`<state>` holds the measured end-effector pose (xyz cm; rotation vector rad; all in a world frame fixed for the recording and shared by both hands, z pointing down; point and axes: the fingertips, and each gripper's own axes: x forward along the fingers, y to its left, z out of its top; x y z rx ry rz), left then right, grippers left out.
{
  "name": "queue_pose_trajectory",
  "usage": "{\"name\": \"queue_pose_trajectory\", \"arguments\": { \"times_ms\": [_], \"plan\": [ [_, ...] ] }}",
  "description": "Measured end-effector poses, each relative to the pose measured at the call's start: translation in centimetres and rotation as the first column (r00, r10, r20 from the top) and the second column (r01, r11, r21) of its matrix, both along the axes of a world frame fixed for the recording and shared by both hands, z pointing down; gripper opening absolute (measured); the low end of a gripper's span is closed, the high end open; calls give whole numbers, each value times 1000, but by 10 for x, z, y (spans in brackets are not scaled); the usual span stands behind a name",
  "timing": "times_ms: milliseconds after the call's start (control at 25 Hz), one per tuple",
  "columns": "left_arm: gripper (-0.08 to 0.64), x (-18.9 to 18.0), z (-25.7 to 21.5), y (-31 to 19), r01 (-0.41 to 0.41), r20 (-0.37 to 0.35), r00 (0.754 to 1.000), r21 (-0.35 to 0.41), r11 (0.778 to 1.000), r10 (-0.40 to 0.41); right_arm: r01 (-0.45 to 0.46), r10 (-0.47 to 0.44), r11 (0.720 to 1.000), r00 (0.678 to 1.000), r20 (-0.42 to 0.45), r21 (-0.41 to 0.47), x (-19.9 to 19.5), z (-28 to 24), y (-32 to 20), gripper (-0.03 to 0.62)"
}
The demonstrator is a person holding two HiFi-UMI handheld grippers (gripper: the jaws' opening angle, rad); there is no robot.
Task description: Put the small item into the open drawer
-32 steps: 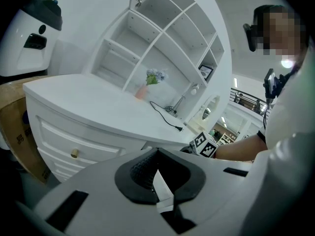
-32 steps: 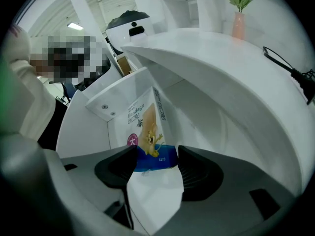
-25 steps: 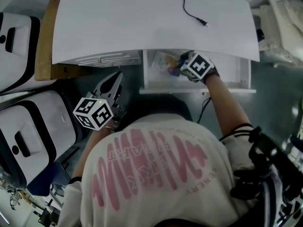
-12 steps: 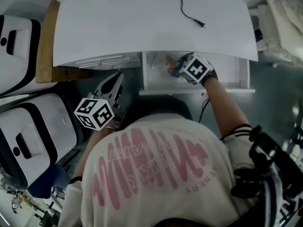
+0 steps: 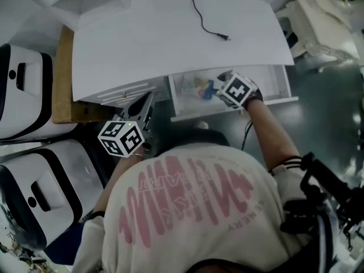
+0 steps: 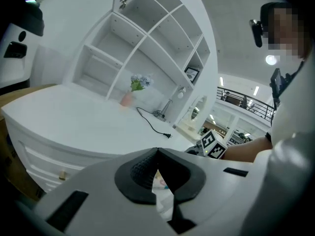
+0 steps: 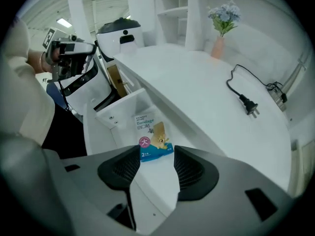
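Right gripper view: flat glossy packet (image 7: 153, 140) in smooth white drawer (image 7: 120, 113).

Right gripper (image 7: 156, 163): pointing steeply down, jaws standing apart, just been closing slightly, gripping nothing. Left gripper (image 6: 157, 155): jaws pressing together, empty.

1. Bandage packet (image 7: 153, 140) - small and flat, white on top with a blue bottom strip and a tan cartoon print, lying face-up on the drawer floor.
2. Drawer (image 7: 116, 113) - white, pulled open below the desktop.
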<state>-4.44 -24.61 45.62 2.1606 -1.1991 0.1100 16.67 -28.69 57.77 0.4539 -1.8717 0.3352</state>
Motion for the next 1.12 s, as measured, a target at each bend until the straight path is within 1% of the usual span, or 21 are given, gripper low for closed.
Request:
{"name": "queue_pose_trajectory", "arguments": {
  "times_ms": [80, 160, 240, 320, 400, 520, 640, 720, 760, 840, 880, 960, 1000, 1040, 1120],
  "plan": [
    [29, 2, -6, 2, -19, 14, 1000, 12, 1000, 19, -66, 66, 998, 998, 20, 21, 2, -17, 5, 214],
    [29, 3, -13, -2, -43, 21, 999, 33, 999, 42, -169, 166, 984, 984, 61, 58, 4, -38, 5, 187],
    [29, 4, -23, -10, -64, 23, 998, 68, 996, 63, -279, 268, 953, 958, 105, 120, 8, -61, 2, 159],
    [29, 5, -36, -11, -75, 17, 997, 105, 992, 74, -371, 348, 911, 926, 146, 181, 10, -80, 7, 141],
    [29, 7, -48, -7, -94, 11, 996, 132, 987, 93, -454, 418, 865, 887, 196, 213, 10, -97, 18, 116],
    [29, 11, -63, 0, -132, 20, 991, 157, 979, 130, -576, 506, 787, 808, 300, 223, 6, -125, 35, 96],
    [29, 12, -77, 7, -147, 14, 989, 189, 971, 147, -688, 563, 693, 702, 436, 213, 4, -158, 46, 84],
    [29, 12, -87, 12, -149, -3, 988, 208, 967, 153, -751, 578, 632, 620, 530, 190, 3, -181, 54, 73],
    [29, 10, -93, 14, -148, -12, 988, 218, 965, 154, -776, 578, 606, 580, 574, 174, 1, -192, 59, 69],
    [29, 7, -106, 18, -149, -23, 987, 244, 958, 159, -814, 567, 562, 507, 650, 145, -1, -214, 69, 63],
    [29, 6, -112, 20, -151, -25, 986, 257, 954, 163, -829, 557, 542, 477, 680, 137, -2, -224, 74, 60],
    [29, 4, -123, 24, -160, -27, 984, 281, 946, 174, -853, 532, 505, 428, 731, 132, -4, -242, 84, 50],
    [29, 3, -128, 26, -164, -26, 983, 293, 942, 180, -863, 519, 488, 410, 750, 134, -4, -250, 89, 46],
    [29, 3, -132, 28, -170, -25, 982, 303, 938, 186, -871, 506, 472, 398, 765, 141, -5, -256, 94, 43],
    [29, 1, -139, 31, -177, -20, 981, 320, 931, 193, -880, 486, 445, 392, 781, 165, -6, -263, 103, 37]
  ]
}}
